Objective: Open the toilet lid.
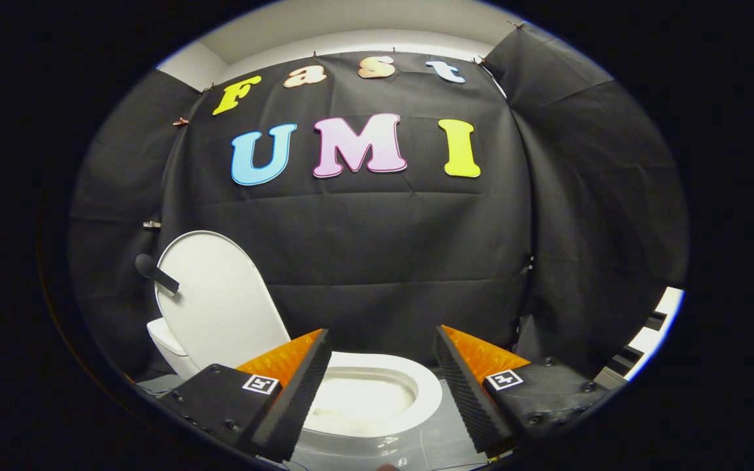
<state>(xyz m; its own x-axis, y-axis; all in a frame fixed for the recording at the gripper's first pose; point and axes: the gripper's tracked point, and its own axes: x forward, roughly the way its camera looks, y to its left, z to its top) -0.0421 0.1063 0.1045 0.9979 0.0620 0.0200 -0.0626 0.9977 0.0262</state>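
The toilet lid (216, 304) already stands raised behind the toilet bowl (377, 399), leaning back near upright; whether it rests against anything I cannot tell. The claw (382, 366) is released, its fingers spread wide with nothing between them, the bowl just ahead of and below them. If the lid sits short of its balance point, it could drop back onto the bowl. Counted: one lid, one bowl, one dark handle (156, 273) jutting from the lid's far side.
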